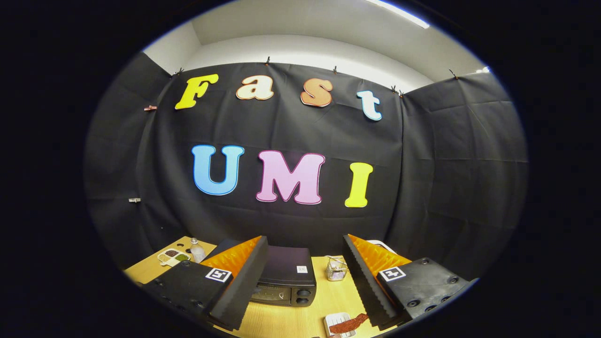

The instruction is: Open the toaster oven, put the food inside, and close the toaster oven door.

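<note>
Now: claw [305,277] apart, empty | boxy dark toaster oven [286,277] between fingers, door shut

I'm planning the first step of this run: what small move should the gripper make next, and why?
Probably move the open gripper down and forward toward the door of the black box-shaped toaster oven. The door looks shut, the fingers are spread wide and hold nothing, and the reddish strip of food lies on its small white plate on the wooden table, so opening comes first.
</note>
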The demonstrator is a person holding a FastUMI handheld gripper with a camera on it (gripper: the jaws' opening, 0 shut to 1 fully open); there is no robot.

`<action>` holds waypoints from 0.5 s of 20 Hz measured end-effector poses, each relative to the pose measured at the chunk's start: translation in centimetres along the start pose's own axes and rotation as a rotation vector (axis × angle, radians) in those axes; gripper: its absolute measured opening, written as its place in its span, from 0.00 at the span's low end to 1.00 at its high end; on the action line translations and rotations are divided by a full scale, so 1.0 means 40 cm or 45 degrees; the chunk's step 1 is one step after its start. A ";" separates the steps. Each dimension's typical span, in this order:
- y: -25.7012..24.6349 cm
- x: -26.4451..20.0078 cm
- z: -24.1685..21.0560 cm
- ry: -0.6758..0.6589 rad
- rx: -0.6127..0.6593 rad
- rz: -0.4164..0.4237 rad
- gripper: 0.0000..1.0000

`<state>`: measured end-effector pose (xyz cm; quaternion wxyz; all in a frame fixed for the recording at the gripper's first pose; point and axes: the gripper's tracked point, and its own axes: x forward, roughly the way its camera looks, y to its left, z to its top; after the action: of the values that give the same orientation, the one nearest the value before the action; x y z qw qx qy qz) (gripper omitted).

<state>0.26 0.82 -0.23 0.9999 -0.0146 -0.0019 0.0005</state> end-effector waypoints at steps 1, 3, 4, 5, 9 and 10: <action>0.009 0.003 -0.006 0.004 0.010 0.001 0.98; 0.051 0.019 -0.017 0.017 0.069 0.027 0.98; 0.081 0.035 -0.023 0.018 0.086 0.040 0.98; 0.100 0.047 -0.027 0.017 0.083 0.047 0.98; 0.211 0.103 -0.083 0.028 0.018 0.081 0.98; 0.241 0.117 -0.102 0.041 0.029 0.096 0.98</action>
<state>4.94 10.32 -4.59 0.9992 -0.0031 0.0147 0.0379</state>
